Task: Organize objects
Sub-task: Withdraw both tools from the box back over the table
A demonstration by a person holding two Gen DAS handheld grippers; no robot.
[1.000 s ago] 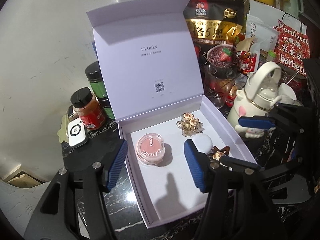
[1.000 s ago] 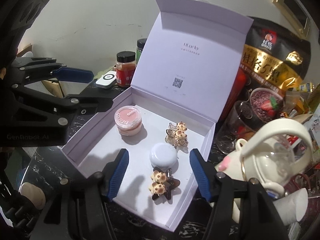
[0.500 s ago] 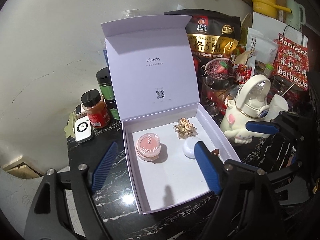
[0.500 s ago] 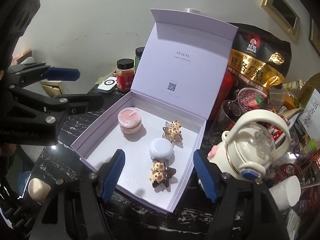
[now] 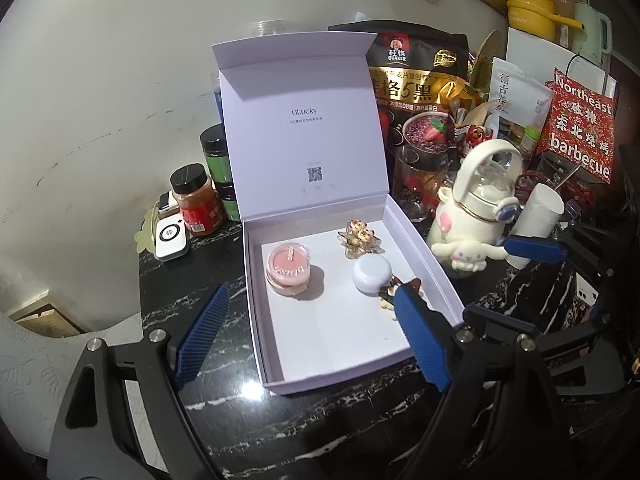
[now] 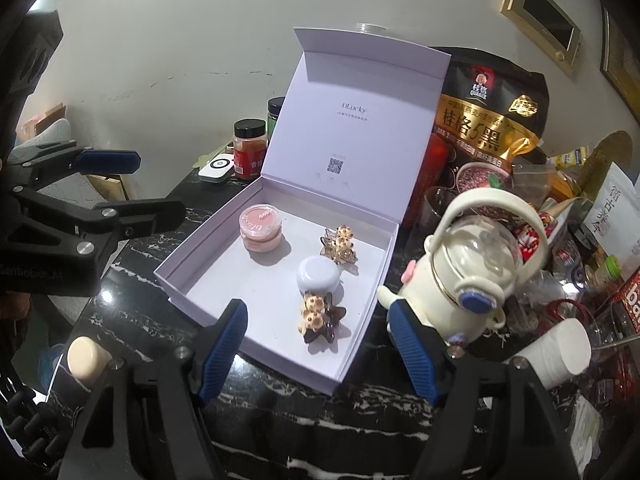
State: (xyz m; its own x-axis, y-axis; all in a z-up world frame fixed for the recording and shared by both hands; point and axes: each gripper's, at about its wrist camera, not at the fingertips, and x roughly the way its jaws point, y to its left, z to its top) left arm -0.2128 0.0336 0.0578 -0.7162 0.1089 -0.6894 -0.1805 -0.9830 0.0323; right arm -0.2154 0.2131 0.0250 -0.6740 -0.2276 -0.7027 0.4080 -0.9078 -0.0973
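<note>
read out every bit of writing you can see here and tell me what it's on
"ULucky": inside the open box lid; the line and QR code below are too small.
"QUAKER": black oat bag.
"Northeast barbecue": red packet.
"blush": pink pot's lid.
Red-labelled jar: label unreadable.

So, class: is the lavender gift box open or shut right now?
Open. The lavender gift box has its lid standing upright at the back, exposing the pink blush pot and the hair clips inside.
</note>
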